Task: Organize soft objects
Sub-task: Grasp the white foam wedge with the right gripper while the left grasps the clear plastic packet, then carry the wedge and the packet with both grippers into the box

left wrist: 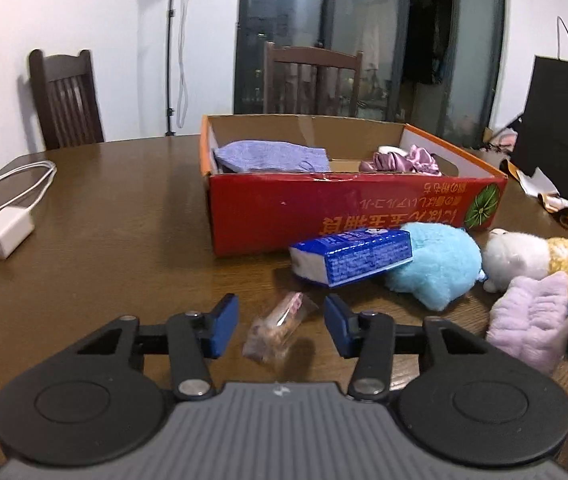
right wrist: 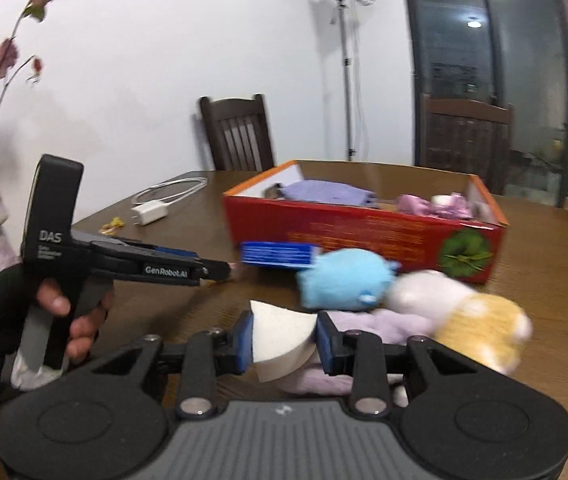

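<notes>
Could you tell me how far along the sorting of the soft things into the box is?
Partly done. The red box already holds a folded purple cloth and a pink scrunchie. In hand: the right gripper is shut on a white sponge. The open left gripper hovers over a small wrapped packet. Left on the table: blue plush, white-and-yellow plush, lilac cloth, tissue pack.

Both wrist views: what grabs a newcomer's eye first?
The red box mid-table, with purple cloth and pink fabric inside. In front of it lies a pile of plush toys, the blue plush foremost. The right gripper pinches a white sponge; the left gripper hangs open over a small packet.
</notes>
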`<action>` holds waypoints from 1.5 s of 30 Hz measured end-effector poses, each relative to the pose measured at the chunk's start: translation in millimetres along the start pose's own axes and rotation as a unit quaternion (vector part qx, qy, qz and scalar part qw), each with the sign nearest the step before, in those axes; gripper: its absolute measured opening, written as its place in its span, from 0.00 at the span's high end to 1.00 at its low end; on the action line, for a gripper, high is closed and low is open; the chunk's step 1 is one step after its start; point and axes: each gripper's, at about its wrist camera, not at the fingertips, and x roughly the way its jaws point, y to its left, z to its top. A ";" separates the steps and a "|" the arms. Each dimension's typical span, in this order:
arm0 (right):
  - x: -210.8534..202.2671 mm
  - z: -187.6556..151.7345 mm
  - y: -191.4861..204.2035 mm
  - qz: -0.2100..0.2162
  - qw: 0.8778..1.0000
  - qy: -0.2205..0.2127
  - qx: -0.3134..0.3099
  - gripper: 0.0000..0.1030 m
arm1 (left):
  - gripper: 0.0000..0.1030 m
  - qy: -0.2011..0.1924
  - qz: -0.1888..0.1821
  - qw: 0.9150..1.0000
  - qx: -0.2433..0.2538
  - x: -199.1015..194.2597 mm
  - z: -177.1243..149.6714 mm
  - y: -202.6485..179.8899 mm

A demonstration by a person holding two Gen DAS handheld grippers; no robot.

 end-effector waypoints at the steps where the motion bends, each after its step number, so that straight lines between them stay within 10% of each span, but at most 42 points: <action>1: -3.2 -1.8 -3.6 -0.005 1.000 -0.001 0.006 0.69 | 0.57 0.005 -0.002 1.000 -0.004 3.4 0.2 1.2; 7: -12.5 -7.4 -14.7 -0.022 0.999 -0.005 0.023 0.69 | 0.84 0.007 -0.022 1.000 -0.015 -1.0 -6.5 1.3; 18: -36.7 -14.2 1.9 -0.006 1.000 -0.019 0.010 0.69 | 0.86 -0.025 -0.054 0.997 -0.045 -94.2 -55.3 -32.5; 29: -53.9 -16.3 4.9 -0.001 0.999 -0.037 0.006 0.69 | 0.86 -0.077 -0.091 0.992 -0.039 -120.3 -20.4 -45.9; 38: -7.4 61.1 -51.6 -0.009 0.998 -0.061 -0.006 0.69 | 0.86 -0.090 -0.128 0.988 -0.021 -40.1 89.6 -32.9; 45: 130.2 157.9 -123.9 -0.044 0.999 -0.006 0.025 0.69 | 0.86 -0.010 -0.095 0.995 -0.022 99.7 185.4 -29.6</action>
